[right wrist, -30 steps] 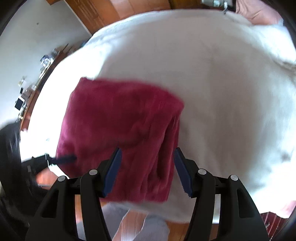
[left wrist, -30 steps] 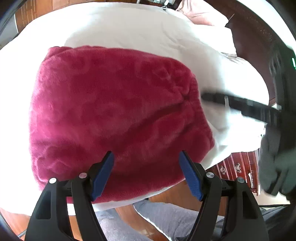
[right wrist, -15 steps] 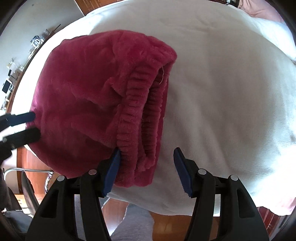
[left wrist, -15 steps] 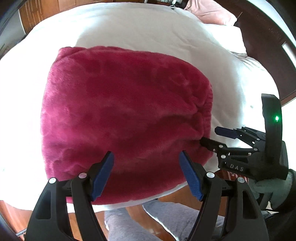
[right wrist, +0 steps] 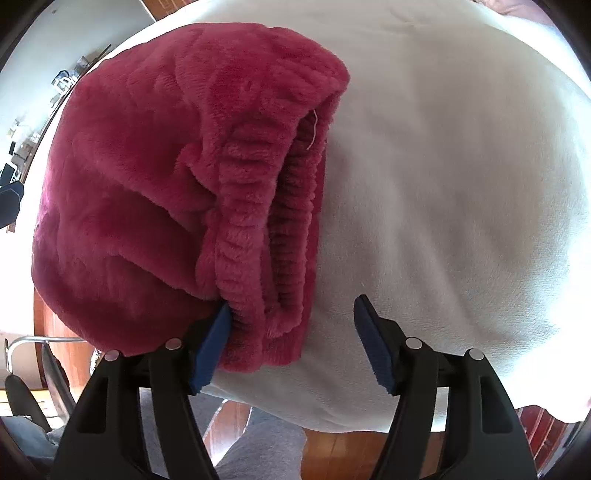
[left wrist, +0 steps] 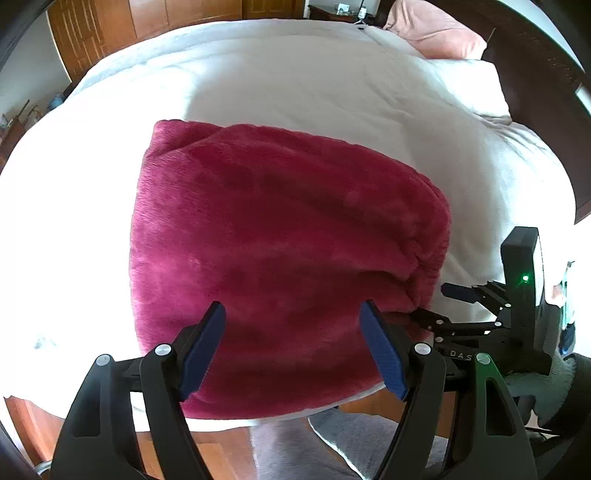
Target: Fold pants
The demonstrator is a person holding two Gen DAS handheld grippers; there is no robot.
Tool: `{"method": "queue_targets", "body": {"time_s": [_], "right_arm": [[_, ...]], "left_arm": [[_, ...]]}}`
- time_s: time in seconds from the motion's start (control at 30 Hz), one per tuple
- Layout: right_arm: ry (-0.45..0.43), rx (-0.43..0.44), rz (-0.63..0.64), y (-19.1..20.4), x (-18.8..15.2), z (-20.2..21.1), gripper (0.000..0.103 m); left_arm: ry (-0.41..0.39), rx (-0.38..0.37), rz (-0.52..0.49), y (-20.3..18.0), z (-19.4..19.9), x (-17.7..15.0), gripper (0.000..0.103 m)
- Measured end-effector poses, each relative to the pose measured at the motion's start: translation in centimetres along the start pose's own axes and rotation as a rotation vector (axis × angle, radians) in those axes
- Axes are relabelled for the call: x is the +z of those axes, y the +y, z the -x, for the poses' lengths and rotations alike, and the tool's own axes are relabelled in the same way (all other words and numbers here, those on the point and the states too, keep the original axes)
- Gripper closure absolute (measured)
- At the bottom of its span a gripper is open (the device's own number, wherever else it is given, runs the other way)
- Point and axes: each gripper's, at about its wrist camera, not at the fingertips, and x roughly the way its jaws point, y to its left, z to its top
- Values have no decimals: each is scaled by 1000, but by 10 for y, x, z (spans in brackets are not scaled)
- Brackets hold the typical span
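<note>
A folded crimson plush pants (left wrist: 280, 266) bundle lies on the white bed (left wrist: 295, 81), filling the frame's centre. Wooden cabinets (left wrist: 147, 22) line the upper left; a pink pillow (left wrist: 436, 33) sits upper right. The left hand-held gripper (left wrist: 293, 343) hovers released. The right hand-held gripper (right wrist: 291, 339), its jaws just widening, straddles the waistband (right wrist: 258, 229) unclenched.

We see both fisheye views in strong daylight, with the white bedcover (left wrist: 295, 74) blown out to pure glare along its left side and soft shadow gathering in the folds of the red pants (right wrist: 147, 184). Straight lines bow hard toward the dark circular rims. The centres look fairly sharp, while the far edges go soft.
</note>
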Motion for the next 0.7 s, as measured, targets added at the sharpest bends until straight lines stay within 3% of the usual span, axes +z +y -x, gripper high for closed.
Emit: {"method": "queue_targets", "body": {"time_s": [0.13,0.23,0.7], "right_arm": [[5,13,-23,-11,12,4,35],[5,31,-45,-17,13,11,35],[-81,101,-181,-27,59,41,34]], "left_arm": [[-7,23,-12,6,1,7,28],[-21,27,-11,12,3,11,22],[-33,21,-37,46,-4,49,21]]}}
